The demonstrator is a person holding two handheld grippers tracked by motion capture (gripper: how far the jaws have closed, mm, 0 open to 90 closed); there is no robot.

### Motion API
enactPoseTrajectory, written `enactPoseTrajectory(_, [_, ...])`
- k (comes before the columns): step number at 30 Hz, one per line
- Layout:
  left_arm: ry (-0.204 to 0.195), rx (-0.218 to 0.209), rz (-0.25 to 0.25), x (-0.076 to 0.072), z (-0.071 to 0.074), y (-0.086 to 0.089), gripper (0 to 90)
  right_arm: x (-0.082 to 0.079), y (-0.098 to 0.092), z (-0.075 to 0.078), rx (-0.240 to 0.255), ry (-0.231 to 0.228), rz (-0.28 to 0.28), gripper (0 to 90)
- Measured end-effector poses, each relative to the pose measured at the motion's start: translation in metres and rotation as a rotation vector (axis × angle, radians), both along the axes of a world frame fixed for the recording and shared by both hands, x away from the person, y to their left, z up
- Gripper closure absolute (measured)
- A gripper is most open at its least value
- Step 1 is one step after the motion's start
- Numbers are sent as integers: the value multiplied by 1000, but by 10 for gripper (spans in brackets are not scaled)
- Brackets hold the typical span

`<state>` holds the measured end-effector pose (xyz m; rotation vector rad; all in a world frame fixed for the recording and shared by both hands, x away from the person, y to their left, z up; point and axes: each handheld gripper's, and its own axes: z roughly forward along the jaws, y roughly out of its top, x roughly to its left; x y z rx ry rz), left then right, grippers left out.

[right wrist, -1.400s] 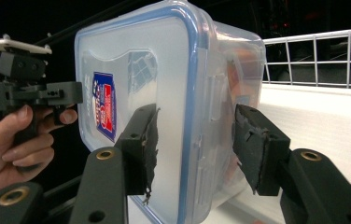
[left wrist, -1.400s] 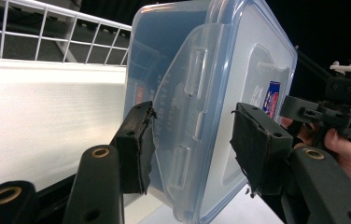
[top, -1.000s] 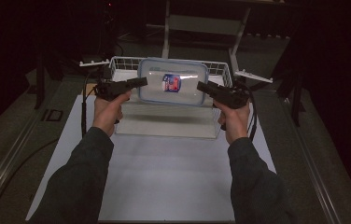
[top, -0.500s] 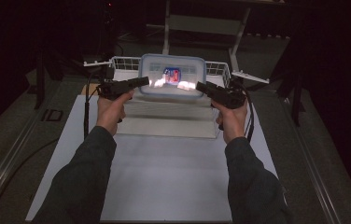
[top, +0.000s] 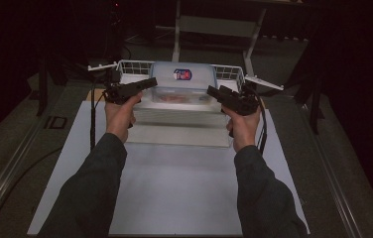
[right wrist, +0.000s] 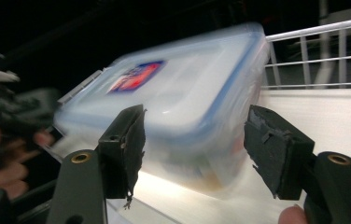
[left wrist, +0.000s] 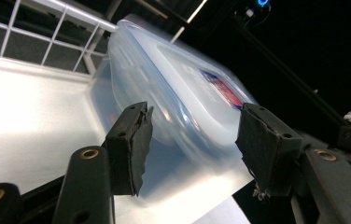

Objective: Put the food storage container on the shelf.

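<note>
Both pairs of jaws stand wide, holding nothing. The left gripper and right gripper flank the lidded plastic container in the wire basket, forearms stretched forward over the table.

The plastic box now sits further back in the wire basket. Both grippers, left and right, moved back with it, and the glare has gone.

Lidded plastic container in wire basket, left gripper, right gripper flanking
</note>
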<state>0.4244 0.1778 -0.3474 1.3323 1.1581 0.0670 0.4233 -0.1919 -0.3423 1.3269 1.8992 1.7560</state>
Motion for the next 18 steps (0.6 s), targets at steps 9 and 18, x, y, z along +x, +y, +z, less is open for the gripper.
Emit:
enactPoseTrajectory(9, [-38,70,-15,-11,6,10,436,-13,-9,7,-105,-30,22,364])
enactPoseTrajectory(18, [-117,230,-86,-42,17,12,436,-36,-15,16,-200,-58,105,378])
